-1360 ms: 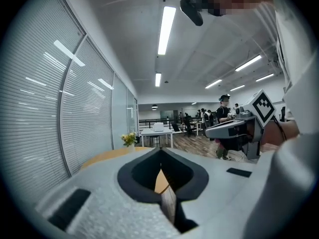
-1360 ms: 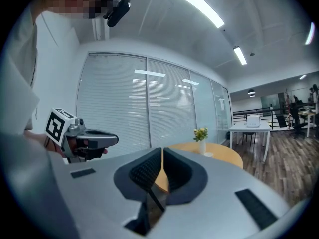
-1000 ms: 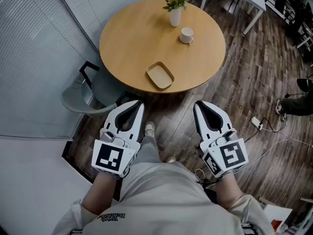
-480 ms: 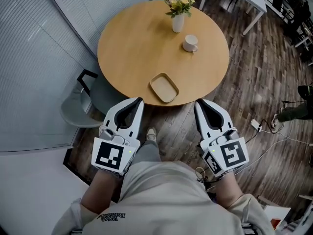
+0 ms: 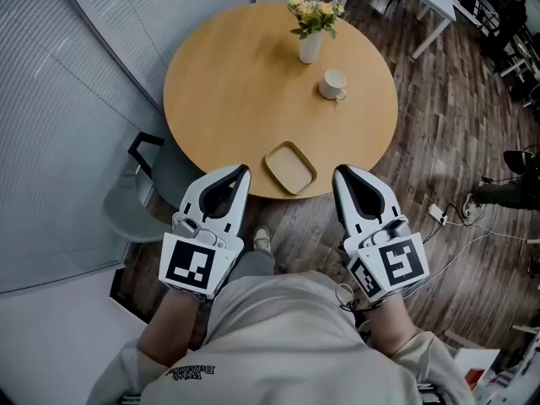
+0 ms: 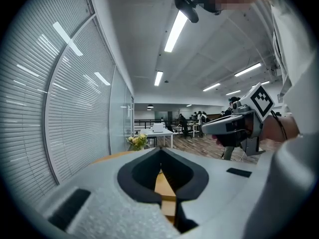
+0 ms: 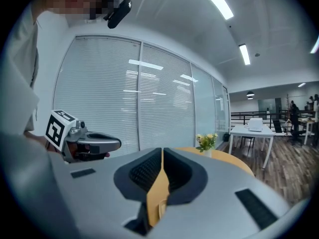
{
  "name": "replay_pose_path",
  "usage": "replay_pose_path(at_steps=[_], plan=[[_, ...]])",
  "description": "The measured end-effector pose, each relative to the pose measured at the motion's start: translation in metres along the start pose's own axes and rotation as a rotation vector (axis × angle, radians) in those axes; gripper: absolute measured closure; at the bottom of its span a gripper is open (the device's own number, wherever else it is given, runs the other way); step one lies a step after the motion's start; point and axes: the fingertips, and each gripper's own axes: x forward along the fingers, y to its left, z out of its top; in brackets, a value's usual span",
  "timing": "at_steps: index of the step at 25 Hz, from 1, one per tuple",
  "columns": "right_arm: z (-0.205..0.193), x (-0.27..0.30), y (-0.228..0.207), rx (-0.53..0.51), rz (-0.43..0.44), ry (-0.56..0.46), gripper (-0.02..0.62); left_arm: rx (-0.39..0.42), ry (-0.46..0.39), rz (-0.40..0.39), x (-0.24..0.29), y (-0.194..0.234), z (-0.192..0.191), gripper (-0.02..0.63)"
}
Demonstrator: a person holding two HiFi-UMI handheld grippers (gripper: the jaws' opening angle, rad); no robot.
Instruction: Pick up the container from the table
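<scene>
Worktop (image 5: 228,83): round, wooden, carrying every item. Left gripper (image 5: 241,172) and right gripper (image 5: 339,174) hang just short of its near edge. The fingers of both are pressed together, with nothing between them.

Risk: the shallow tan container (image 5: 290,167) lies close to the near rim. Closed fingers driven against it would likely slide it or tip it off, and its low wall offers little purchase.

Container position: between the two finger pairs, slightly farther, touching neither. Flower vase (image 5: 310,45) and mug (image 5: 334,83) stand well apart, far side.
</scene>
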Motion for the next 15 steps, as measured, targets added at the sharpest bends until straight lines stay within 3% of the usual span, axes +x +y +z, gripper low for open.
replay_pose_path(at_steps=[15], plan=[[0.017,0.039,-0.003,-0.045,-0.021,-0.011,0.561,0.021,-0.005,-0.003,0.018,0.041,0.003,0.586]])
